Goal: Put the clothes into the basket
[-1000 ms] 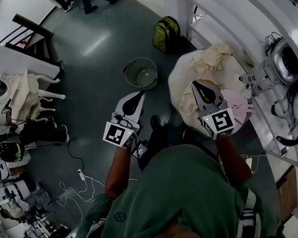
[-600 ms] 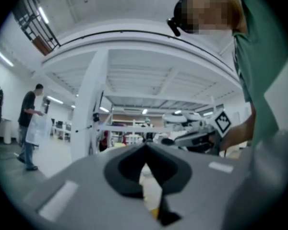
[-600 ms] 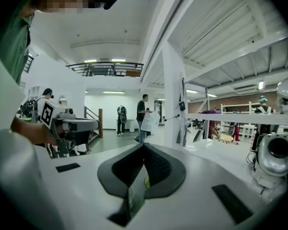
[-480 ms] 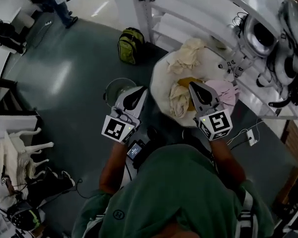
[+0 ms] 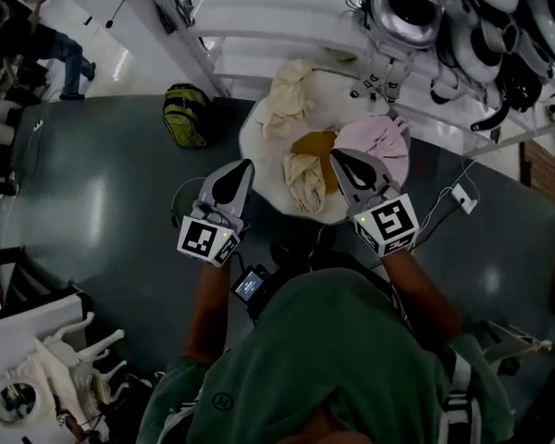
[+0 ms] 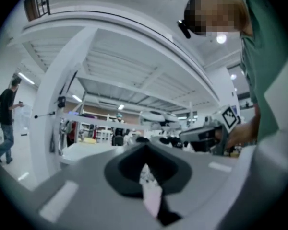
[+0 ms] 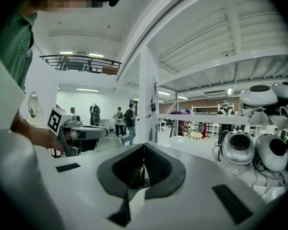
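Clothes lie heaped on the round tabletop (image 5: 257,151) — a cream piece (image 5: 291,86) at its far side, a mustard one (image 5: 314,146) mid-top, a pink one (image 5: 377,141) to the right, and another cream one (image 5: 303,176) near its front edge. The right gripper (image 5: 335,155) hangs over that front edge with its fingers together and empty. The left gripper (image 5: 247,165) — also pressed together and empty — sits just off the tabletop's left edge.

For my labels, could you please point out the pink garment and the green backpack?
pink garment (image 5: 379,137): head view, middle of the cloth.
green backpack (image 5: 187,117): head view, its upper face.
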### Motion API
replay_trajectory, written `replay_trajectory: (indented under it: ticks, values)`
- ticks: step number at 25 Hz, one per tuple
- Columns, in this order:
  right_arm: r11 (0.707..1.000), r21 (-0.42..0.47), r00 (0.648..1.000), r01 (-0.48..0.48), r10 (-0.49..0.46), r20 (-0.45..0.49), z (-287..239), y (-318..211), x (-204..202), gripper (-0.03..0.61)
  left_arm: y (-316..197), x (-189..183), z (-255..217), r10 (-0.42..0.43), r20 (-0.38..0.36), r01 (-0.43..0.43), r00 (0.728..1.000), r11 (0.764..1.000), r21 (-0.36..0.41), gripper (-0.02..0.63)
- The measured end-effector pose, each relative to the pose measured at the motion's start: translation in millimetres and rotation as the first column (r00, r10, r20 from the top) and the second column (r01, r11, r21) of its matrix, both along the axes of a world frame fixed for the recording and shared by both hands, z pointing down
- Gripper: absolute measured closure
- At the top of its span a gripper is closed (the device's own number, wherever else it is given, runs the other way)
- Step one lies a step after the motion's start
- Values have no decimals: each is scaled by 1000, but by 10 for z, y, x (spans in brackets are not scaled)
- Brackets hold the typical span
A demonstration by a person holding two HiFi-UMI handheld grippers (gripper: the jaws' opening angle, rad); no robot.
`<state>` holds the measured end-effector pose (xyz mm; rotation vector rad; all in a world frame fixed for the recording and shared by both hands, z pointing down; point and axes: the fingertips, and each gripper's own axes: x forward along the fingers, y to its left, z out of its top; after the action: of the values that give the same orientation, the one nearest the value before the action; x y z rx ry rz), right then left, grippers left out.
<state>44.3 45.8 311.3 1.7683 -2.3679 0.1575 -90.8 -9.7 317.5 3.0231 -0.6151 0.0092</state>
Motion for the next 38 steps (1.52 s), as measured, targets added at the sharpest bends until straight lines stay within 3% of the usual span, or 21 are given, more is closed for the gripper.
replay_trajectory:
  ticks: [8, 15, 21, 29, 38]
  values:
    - [1000, 16, 999, 2, -2, 36, 97, 125, 630, 573, 88, 573, -57, -12, 39, 10, 999, 999, 47, 609]
    - [1000, 19, 999, -21, 20, 46, 139, 190, 1006, 573, 114, 989, -46, 13, 36, -15, 999, 999, 38, 609]
    - [1000, 12, 997, -12, 12, 70, 231, 109, 1100, 573, -15, 1082, 47, -15, 52, 14, 999, 1000, 21, 609]
    - [999, -2, 995, -49, 49, 91, 377, -176, 1108, 573, -299, 1123, 191, 16, 79, -17, 997, 1000, 10, 609]
    - [992, -78, 990, -103, 110, 89, 840, -956, 1129, 572, -1131, 1272, 726, 54, 87, -48, 995, 997, -66, 609]
